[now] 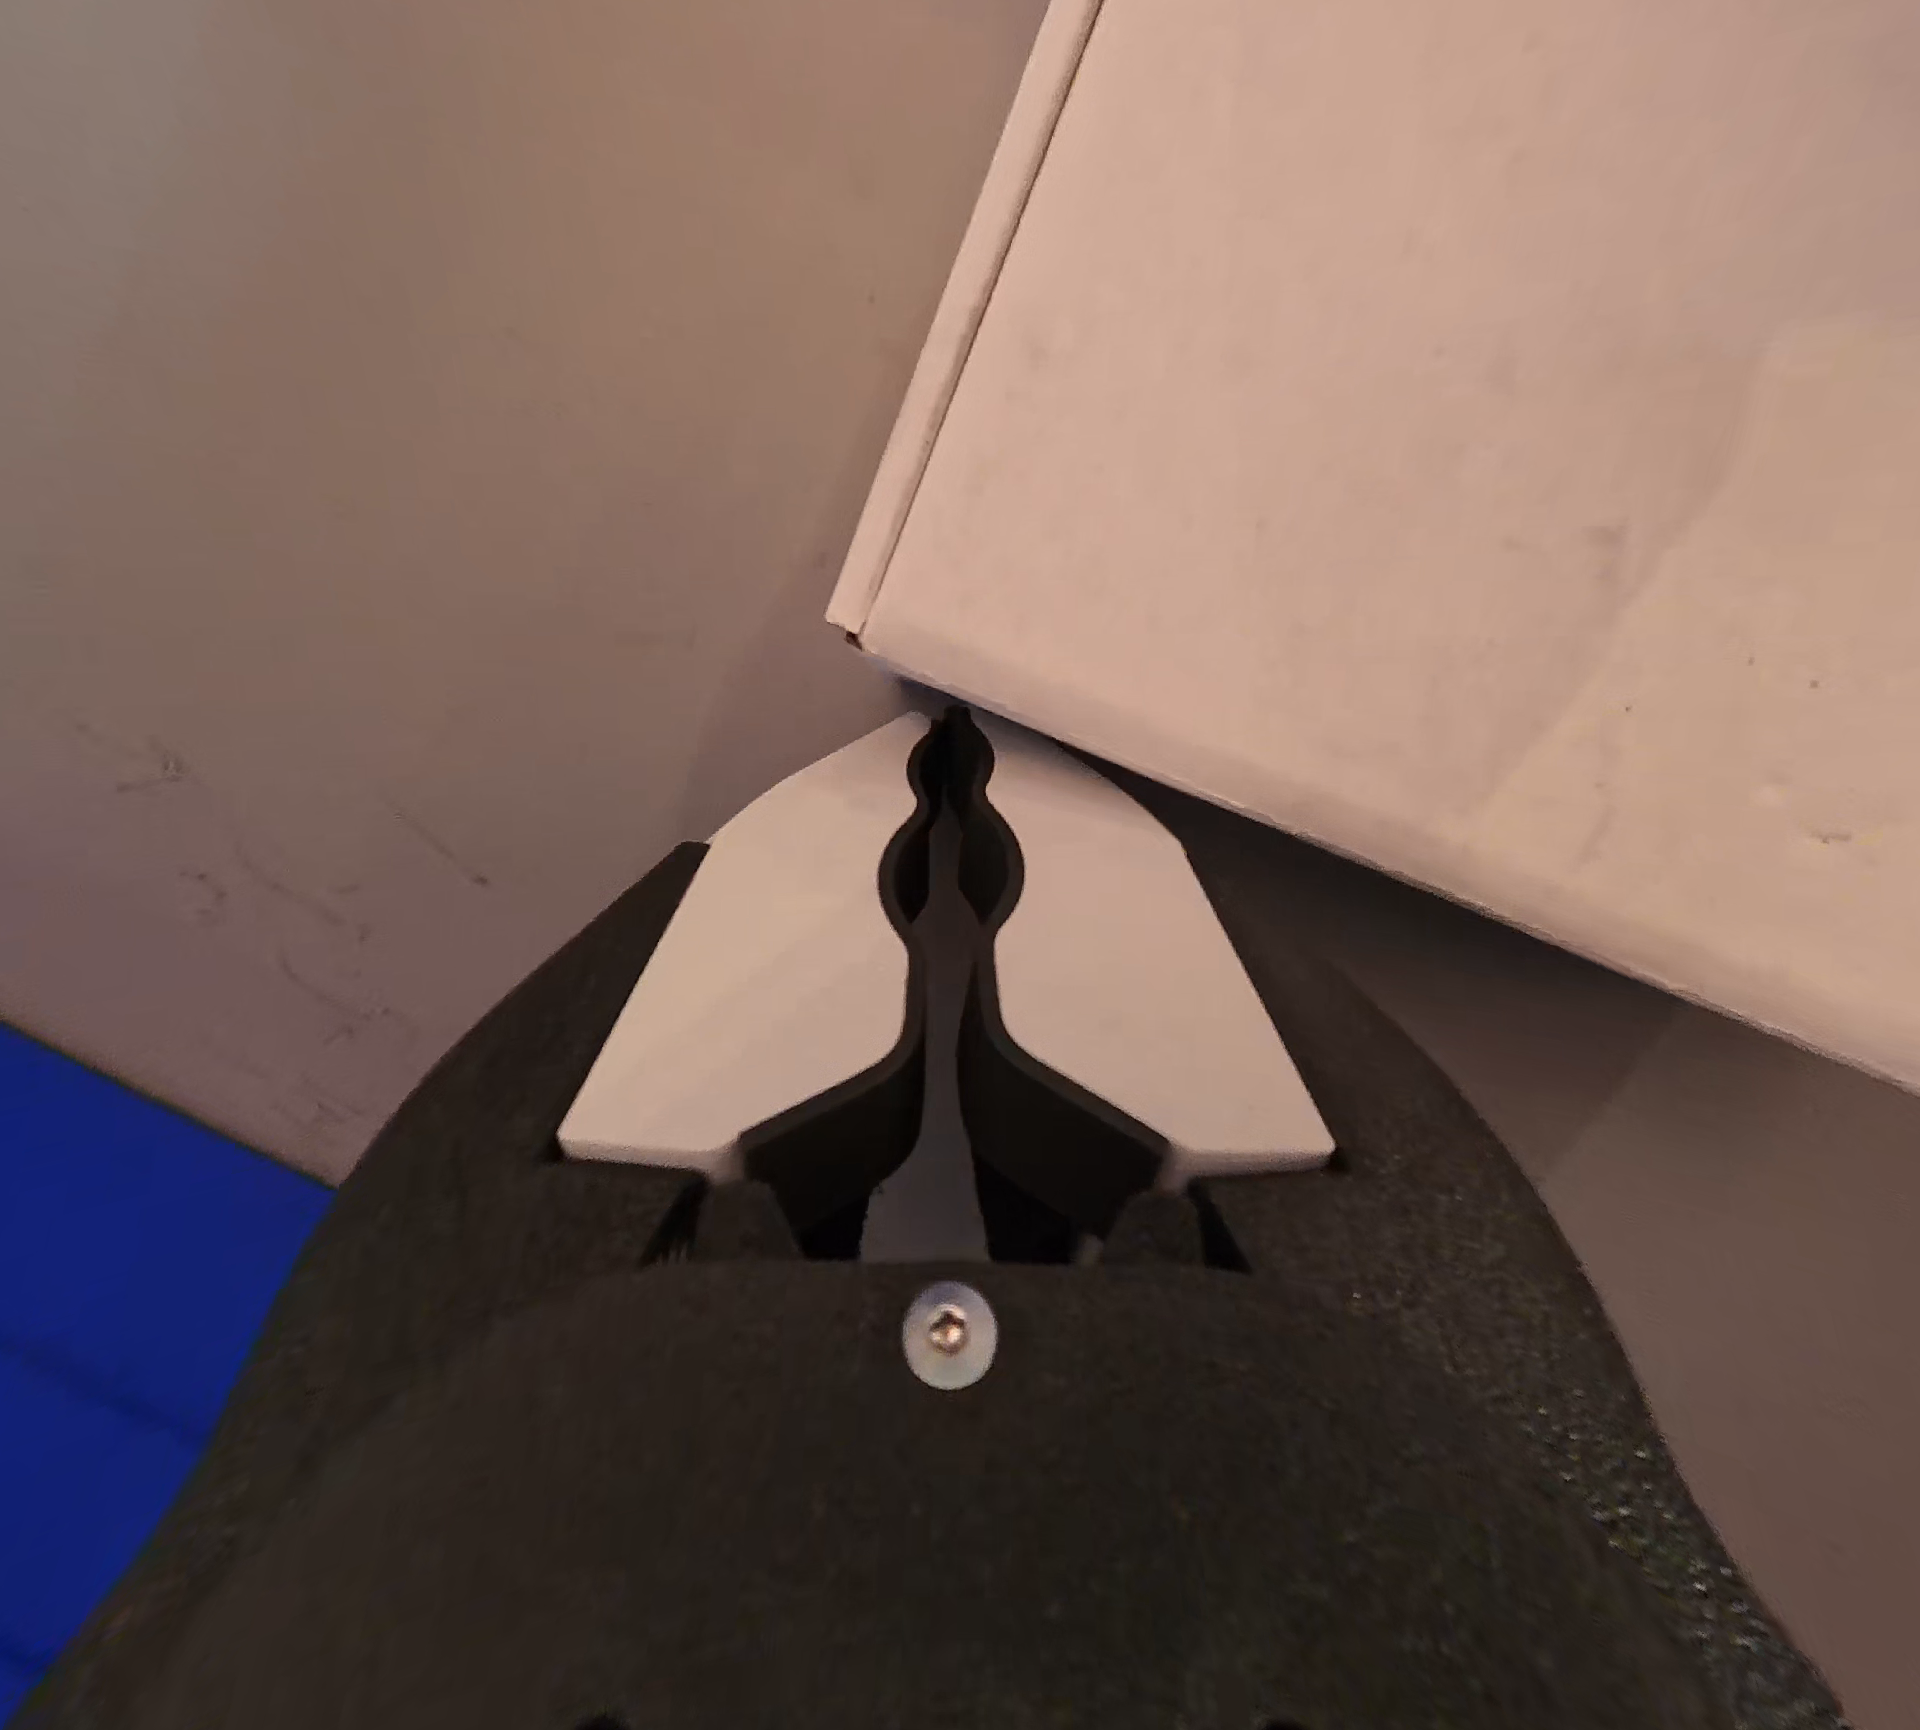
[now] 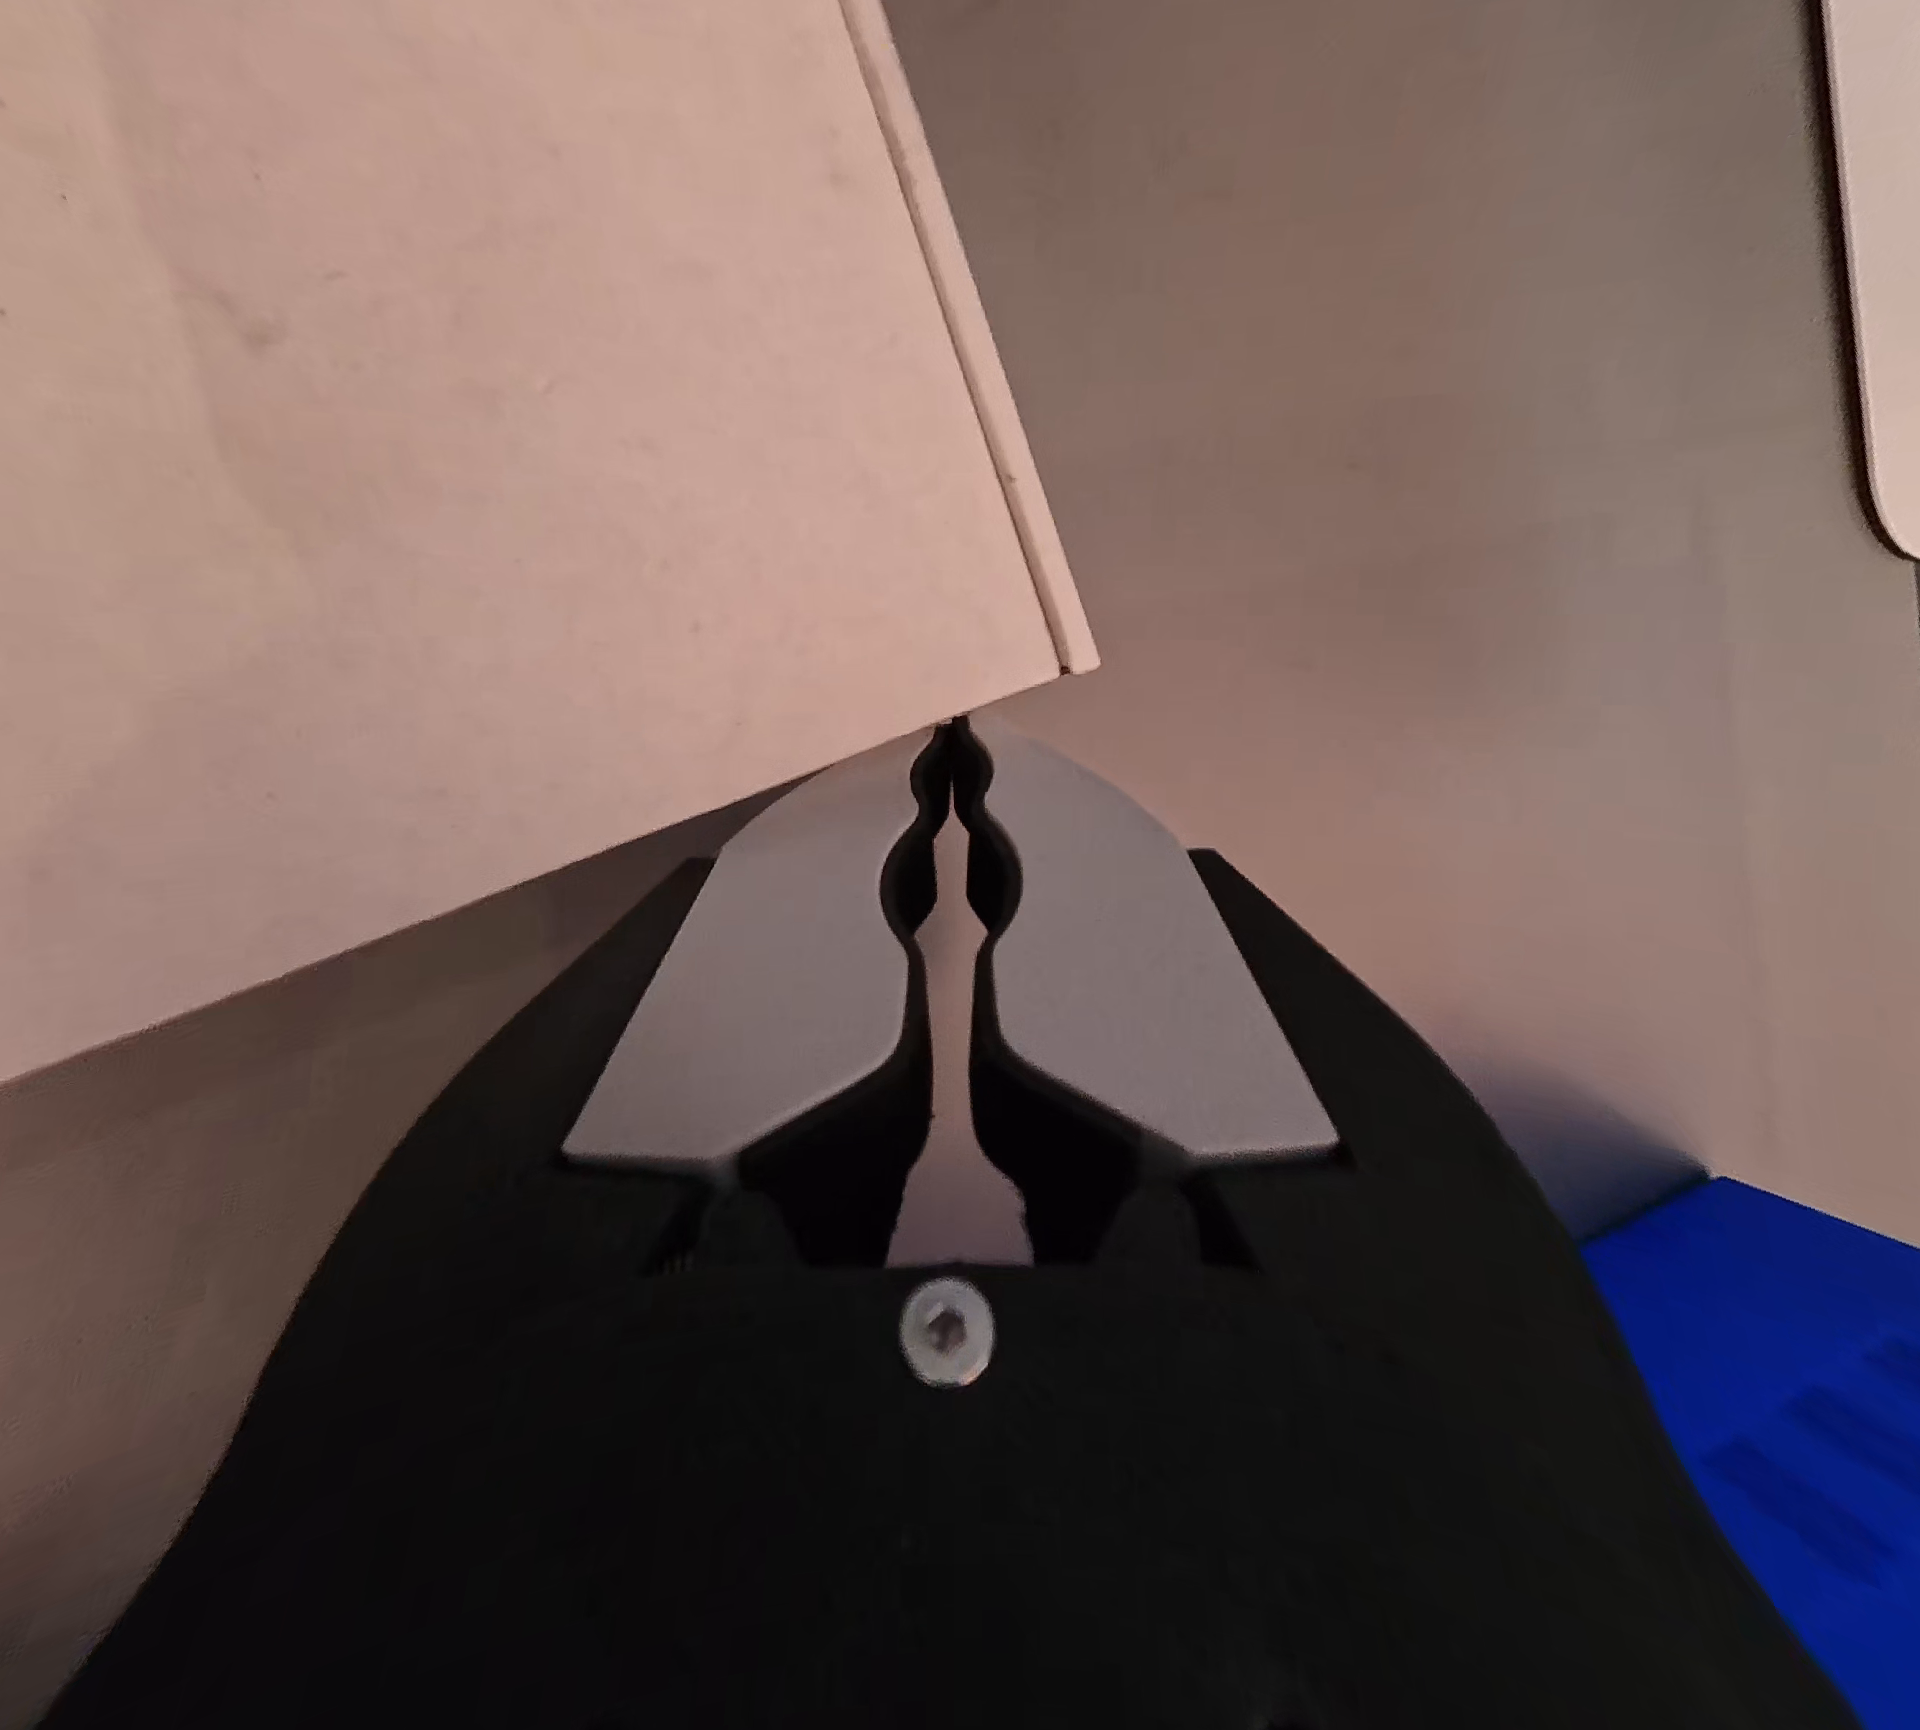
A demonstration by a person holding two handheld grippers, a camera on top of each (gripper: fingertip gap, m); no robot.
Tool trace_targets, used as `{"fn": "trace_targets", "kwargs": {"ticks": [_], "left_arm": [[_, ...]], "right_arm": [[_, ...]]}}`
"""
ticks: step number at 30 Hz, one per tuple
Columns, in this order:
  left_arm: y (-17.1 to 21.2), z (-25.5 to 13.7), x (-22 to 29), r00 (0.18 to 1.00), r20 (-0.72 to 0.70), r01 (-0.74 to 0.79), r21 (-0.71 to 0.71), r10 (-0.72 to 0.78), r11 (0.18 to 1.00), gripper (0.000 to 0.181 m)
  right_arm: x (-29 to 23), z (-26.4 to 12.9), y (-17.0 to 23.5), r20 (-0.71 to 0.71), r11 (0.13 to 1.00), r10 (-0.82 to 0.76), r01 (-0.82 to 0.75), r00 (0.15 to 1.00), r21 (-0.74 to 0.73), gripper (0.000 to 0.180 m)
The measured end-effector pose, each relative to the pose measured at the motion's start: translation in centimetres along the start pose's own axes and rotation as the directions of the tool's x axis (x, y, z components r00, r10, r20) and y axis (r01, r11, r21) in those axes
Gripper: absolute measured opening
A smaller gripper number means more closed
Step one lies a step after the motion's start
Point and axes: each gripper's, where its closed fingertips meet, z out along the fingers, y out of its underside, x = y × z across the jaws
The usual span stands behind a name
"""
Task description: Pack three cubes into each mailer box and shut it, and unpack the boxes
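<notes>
A white mailer box (image 1: 1403,392) fills the upper right of the left wrist view and the upper left of the right wrist view (image 2: 468,392); I see only its lid top and a narrow side fold. My left gripper (image 1: 951,724) is shut with its tips at the lid's front edge, near the left corner. My right gripper (image 2: 954,730) is shut the same way near the right corner. Each pair of tips meets right at the cardboard edge, which hides the pinched part. No cubes are in view.
The box is over a grey-beige tabletop (image 1: 416,330). A blue object lies at the near left (image 1: 125,1317) and shows at the near right in the right wrist view (image 2: 1766,1368). Another white cardboard piece (image 2: 1870,174) sits at the far right.
</notes>
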Motion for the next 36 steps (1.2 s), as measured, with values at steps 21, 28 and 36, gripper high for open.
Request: {"fn": "trace_targets", "kwargs": {"ticks": [21, 28, 36], "left_arm": [[-0.4, 0.7, -1.6, 0.997, 0.071, 0.020, -0.042, -0.017, 0.999, 0.000], [0.7, -0.5, -0.1, 0.989, 0.019, 0.149, -0.007, -0.149, 0.989, 0.000], [1.3, -1.9, 6.7, 0.994, -0.097, 0.054, 0.042, -0.050, 0.998, 0.000]], "right_arm": [[2.0, 0.0, -0.6, -0.025, 0.985, 0.125, -0.121, 0.992, 0.123, 0.001], [0.9, -0.6, 0.8, -0.007, 0.954, 0.288, -0.287, 0.958, 0.088, 0.001], [-3.7, -2.0, 1.1, 0.033, 0.962, 0.255, -0.257, 0.966, 0.088, 0.001]]}}
